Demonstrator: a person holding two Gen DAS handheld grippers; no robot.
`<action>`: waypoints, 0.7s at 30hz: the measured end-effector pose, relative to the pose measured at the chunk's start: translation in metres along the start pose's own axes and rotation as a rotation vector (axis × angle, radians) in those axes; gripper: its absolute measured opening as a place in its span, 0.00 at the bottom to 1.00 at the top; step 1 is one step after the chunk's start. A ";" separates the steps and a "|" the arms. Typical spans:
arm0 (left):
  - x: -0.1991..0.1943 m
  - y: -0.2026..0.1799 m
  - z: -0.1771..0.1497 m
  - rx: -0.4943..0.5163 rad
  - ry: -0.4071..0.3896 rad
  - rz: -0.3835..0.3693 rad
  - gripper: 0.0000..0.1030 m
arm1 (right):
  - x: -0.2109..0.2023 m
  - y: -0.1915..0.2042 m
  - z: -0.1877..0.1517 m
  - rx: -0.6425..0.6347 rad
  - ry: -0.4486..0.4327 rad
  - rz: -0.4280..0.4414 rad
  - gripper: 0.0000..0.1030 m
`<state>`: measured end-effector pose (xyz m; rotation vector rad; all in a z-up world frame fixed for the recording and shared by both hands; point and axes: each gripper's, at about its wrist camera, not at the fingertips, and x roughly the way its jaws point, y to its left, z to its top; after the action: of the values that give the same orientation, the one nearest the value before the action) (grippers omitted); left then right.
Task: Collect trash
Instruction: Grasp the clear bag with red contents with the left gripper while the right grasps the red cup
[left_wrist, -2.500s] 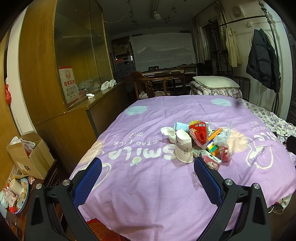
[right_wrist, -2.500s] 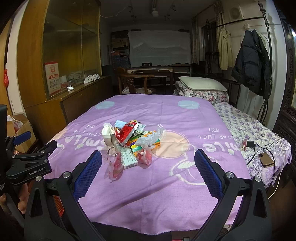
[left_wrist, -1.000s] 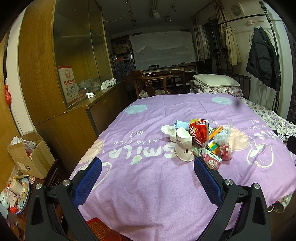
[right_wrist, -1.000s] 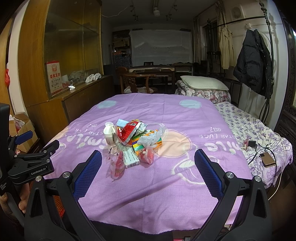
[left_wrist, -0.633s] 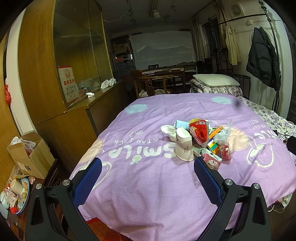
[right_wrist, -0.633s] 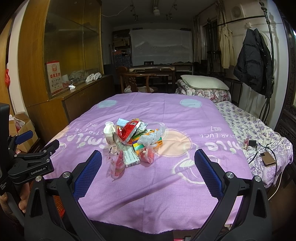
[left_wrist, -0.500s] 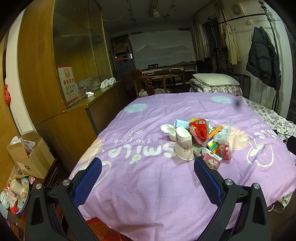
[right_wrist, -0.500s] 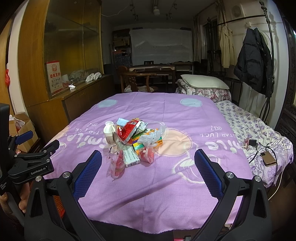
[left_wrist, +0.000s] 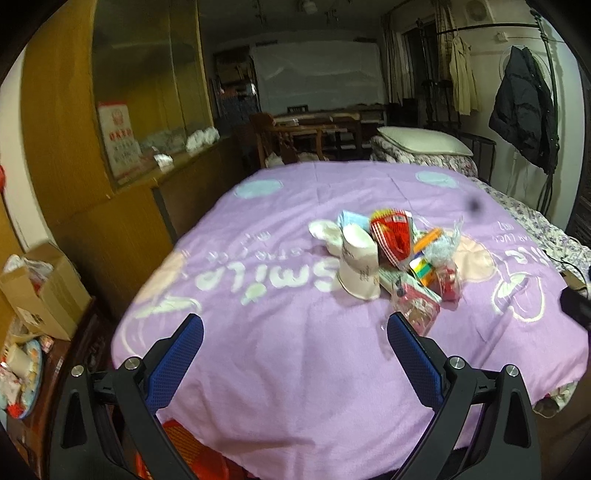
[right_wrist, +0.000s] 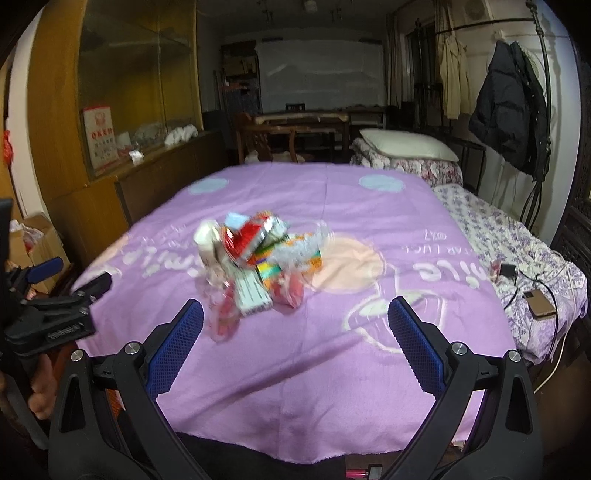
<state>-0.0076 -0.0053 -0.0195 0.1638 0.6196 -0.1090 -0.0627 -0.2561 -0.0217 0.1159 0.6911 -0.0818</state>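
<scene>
fingers of left gripper (left_wrist: 294, 334) and right gripper (right_wrist: 295, 318) spread wide, empty, short of trash pile (right_wrist: 258, 262)

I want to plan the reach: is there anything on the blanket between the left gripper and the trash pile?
Nothing visible does. Between the open left gripper and the trash pile lies only bare purple blanket. The nearest piece is a white paper cup on its side.

Left wall: a wooden cabinet (left_wrist: 110, 122) with glass panels.
Far end: a white sheet (left_wrist: 317, 74), wooden table (right_wrist: 299, 118).
Right: a dark jacket (right_wrist: 509, 122) on a rack.
Light: dim.
</scene>
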 end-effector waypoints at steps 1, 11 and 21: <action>0.004 -0.001 -0.001 0.001 0.012 -0.008 0.94 | 0.011 -0.004 -0.004 0.006 0.026 -0.004 0.94; 0.069 -0.035 -0.025 0.043 0.184 -0.170 0.94 | 0.110 -0.040 -0.042 0.024 0.247 -0.020 0.94; 0.120 -0.093 -0.011 0.166 0.195 -0.238 0.94 | 0.138 -0.053 -0.065 0.026 0.289 0.006 0.95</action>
<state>0.0689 -0.1010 -0.1098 0.2634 0.8235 -0.3783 -0.0034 -0.3050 -0.1636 0.1563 0.9788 -0.0689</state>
